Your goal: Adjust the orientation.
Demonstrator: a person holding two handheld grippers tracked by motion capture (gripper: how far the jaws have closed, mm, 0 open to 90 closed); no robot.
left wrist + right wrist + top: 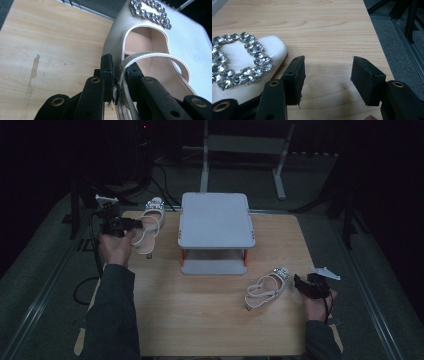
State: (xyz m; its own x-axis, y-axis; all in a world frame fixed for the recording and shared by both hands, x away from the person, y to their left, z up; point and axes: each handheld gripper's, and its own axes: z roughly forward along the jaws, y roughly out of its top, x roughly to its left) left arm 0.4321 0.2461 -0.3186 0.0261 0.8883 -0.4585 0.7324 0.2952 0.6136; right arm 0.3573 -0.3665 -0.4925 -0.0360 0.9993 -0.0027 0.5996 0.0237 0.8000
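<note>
A white sandal with a crystal buckle point(148, 226) is at the table's back left, and my left gripper point(135, 224) is shut on its side and strap. In the left gripper view the jaws point(117, 65) pinch the thin strap and the sandal's edge point(147, 40); the buckle point(150, 11) faces away. A matching sandal point(267, 287) lies flat at the front right. My right gripper point(298, 281) stands open just right of its toe. In the right gripper view the open jaws point(327, 72) hold nothing, with the buckled toe point(239, 56) beside the left jaw.
A white two-tier rack point(216, 220) stands at the table's back middle, between the two sandals. The wooden table point(210, 320) has bare room at the front middle. Its right edge point(382, 50) is close to my right gripper, with grey floor beyond.
</note>
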